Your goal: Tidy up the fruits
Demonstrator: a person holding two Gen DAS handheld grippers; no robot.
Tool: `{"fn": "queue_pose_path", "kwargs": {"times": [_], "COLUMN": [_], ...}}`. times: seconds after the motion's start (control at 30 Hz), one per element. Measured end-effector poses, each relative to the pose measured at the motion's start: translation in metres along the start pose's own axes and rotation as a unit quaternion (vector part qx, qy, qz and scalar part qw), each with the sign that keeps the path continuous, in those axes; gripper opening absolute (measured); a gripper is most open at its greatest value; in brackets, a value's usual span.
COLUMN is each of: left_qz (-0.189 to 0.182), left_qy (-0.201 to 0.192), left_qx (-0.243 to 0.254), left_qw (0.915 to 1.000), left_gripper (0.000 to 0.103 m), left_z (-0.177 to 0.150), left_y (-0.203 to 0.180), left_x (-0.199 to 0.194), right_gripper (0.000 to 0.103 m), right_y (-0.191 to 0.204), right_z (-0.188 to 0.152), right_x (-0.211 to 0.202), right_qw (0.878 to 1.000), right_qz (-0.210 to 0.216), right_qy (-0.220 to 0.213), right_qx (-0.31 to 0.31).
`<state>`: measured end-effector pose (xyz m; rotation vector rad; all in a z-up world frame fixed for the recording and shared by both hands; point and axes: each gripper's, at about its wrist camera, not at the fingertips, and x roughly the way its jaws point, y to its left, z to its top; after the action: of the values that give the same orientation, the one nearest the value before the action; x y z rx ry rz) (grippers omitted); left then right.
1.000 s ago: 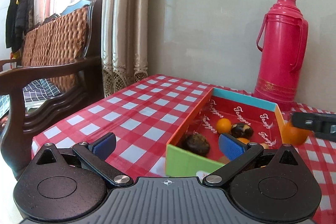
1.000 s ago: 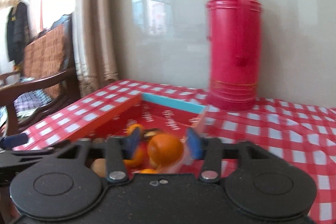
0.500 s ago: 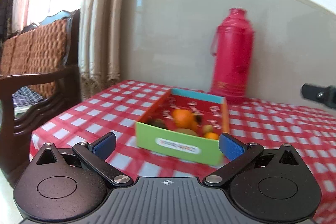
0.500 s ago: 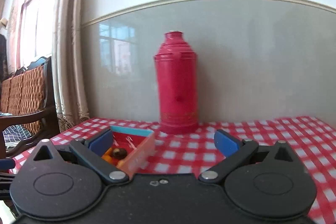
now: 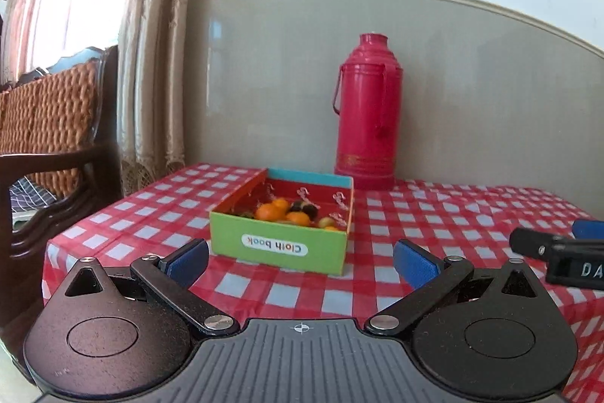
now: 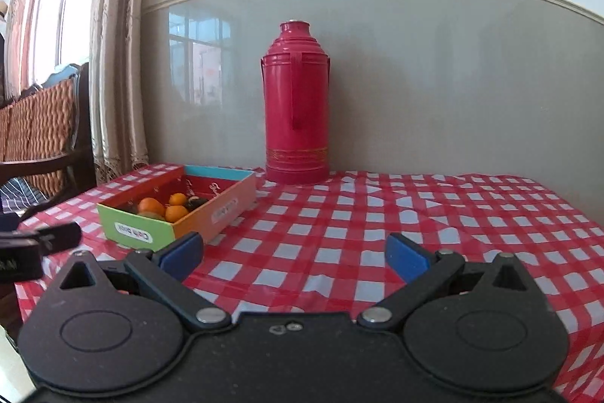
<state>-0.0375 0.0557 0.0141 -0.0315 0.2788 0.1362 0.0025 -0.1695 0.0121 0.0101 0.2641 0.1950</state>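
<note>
A shallow cardboard box [image 5: 278, 244] with a green front marked "Cloth book" sits on the red-checked table. It holds several fruits: oranges [image 5: 268, 211] and dark round ones [image 5: 306, 208]. It also shows at the left of the right wrist view [image 6: 133, 229], with oranges [image 6: 150, 205] inside. My left gripper [image 5: 301, 258] is open and empty, held back from the box's front. My right gripper [image 6: 293, 255] is open and empty, off to the box's right; its tip shows in the left wrist view [image 5: 558, 248].
A tall red thermos [image 5: 365, 118] stands against the grey wall behind the box, also in the right wrist view [image 6: 296, 104]. A wooden wicker chair [image 5: 49, 138] and curtains [image 5: 151, 63] are at the left, past the table's edge [image 5: 49, 244].
One second ago my right gripper held an orange over the box; it has let go and the orange lies in the box. Both grippers have drawn back and away from the box.
</note>
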Motion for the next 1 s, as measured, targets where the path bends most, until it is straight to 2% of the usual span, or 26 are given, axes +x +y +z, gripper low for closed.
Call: {"fn": "queue_pose_path", "kwargs": {"times": [0.23,0.47,1.0], "left_qz": [0.009,0.01,0.008], "left_qy": [0.014,0.011,0.005], "left_qx": [-0.011,0.001,0.006], "left_qw": [0.9998,0.9999,0.9999], "left_gripper": [0.103,0.103,0.103], "left_z": [-0.0013,-0.0034,-0.0034], "left_y": [0.0079,0.0044,0.0032], "left_x": [0.0055,0.0035,0.0013], "right_gripper": [0.097,0.097,0.097], "right_y": [0.0034,0.0094,0.0079], "right_z": [-0.0038,-0.0039,-0.0038], "right_x": [0.0055,0.006,0.0088], "right_qw": [1.0,1.0,1.0], "right_qz": [0.007,0.019,0.019], "right_qy": [0.006,0.004,0.01], "right_qx": [-0.006,-0.014,-0.011]}}
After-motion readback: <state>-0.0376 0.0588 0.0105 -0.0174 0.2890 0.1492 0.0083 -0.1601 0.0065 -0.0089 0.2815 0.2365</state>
